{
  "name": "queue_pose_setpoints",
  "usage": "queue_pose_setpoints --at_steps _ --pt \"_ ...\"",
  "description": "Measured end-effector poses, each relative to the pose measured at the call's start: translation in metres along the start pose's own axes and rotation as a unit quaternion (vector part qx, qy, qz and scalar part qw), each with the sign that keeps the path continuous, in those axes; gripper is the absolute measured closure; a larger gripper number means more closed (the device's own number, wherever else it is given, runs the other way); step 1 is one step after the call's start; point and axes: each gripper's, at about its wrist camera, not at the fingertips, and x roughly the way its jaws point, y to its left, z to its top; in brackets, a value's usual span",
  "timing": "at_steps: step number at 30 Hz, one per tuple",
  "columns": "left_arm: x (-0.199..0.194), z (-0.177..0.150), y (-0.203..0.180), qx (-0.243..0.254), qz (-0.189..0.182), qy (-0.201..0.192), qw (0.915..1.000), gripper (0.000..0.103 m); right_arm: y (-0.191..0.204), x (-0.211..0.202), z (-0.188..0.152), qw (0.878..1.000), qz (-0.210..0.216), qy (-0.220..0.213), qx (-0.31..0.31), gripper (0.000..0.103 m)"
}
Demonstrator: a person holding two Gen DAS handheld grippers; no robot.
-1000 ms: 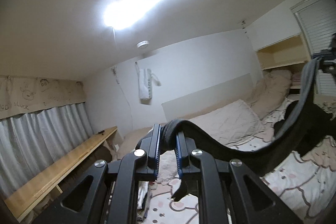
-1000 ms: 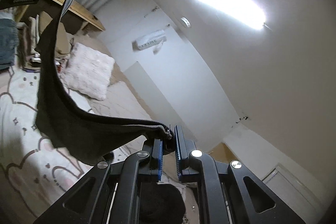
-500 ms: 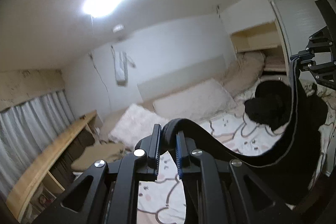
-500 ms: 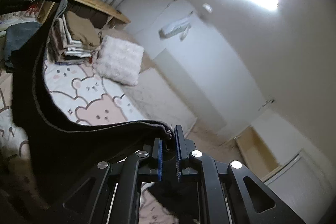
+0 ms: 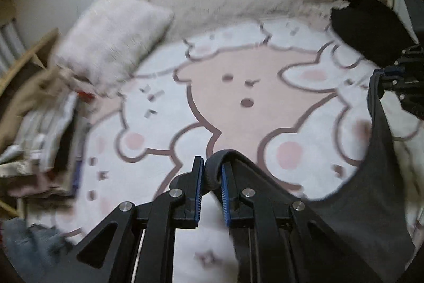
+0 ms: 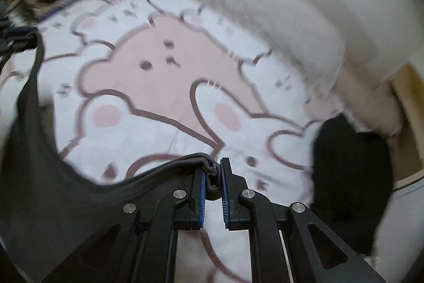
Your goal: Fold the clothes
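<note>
Left view: the left gripper [image 5: 212,174] clenches one corner of the dark garment [image 5: 371,198], hanging above the blanket [image 5: 238,86], probably so it can spread flat. Folded clothes [image 5: 45,134] lie stacked at the left.

Right view: the right gripper [image 6: 213,177] pinches the other corner. No containers are visible.
</note>
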Motion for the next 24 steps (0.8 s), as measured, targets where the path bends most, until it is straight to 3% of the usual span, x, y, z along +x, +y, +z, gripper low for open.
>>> queue_pose_setpoints --at_steps 5,8,9,11,12,13,16,20,21,24 --pt "0.062 0.01 0.005 0.005 -0.005 0.024 0.9997 0.09 0.008 0.087 0.021 0.999 0.03 0.033 0.02 0.093" --pt "0.086 0.01 0.01 -0.022 -0.033 0.054 0.9978 0.09 0.006 0.107 0.024 0.994 0.086 0.042 0.046 0.092" --pt "0.088 0.009 0.011 -0.026 -0.035 0.057 0.9974 0.089 0.004 0.112 0.022 0.991 0.104 0.046 0.064 0.088" --pt "0.084 0.004 0.014 -0.025 -0.04 0.054 0.9974 0.07 -0.01 0.102 0.012 0.987 0.117 0.04 0.102 0.062" --pt "0.081 0.001 0.015 -0.024 -0.042 0.053 0.9974 0.055 -0.016 0.098 0.007 0.984 0.124 0.037 0.12 0.03" --pt "0.078 -0.001 0.016 -0.023 -0.044 0.05 0.9975 0.052 -0.023 0.093 0.002 0.981 0.131 0.033 0.138 0.019" --pt "0.055 -0.011 0.023 -0.015 -0.048 0.039 0.998 0.052 -0.045 0.073 -0.021 0.967 0.155 0.04 0.198 0.02" --pt "0.017 -0.029 0.036 -0.038 -0.062 0.042 0.9965 0.052 -0.071 0.046 -0.08 0.93 0.223 0.068 0.283 0.021" --pt "0.01 -0.035 0.037 -0.042 -0.064 0.044 0.9961 0.052 -0.072 0.041 -0.096 0.922 0.239 0.076 0.296 0.026" --pt "-0.005 -0.053 0.04 -0.053 -0.065 0.052 0.9951 0.052 -0.065 0.035 -0.119 0.918 0.242 0.094 0.299 0.039"
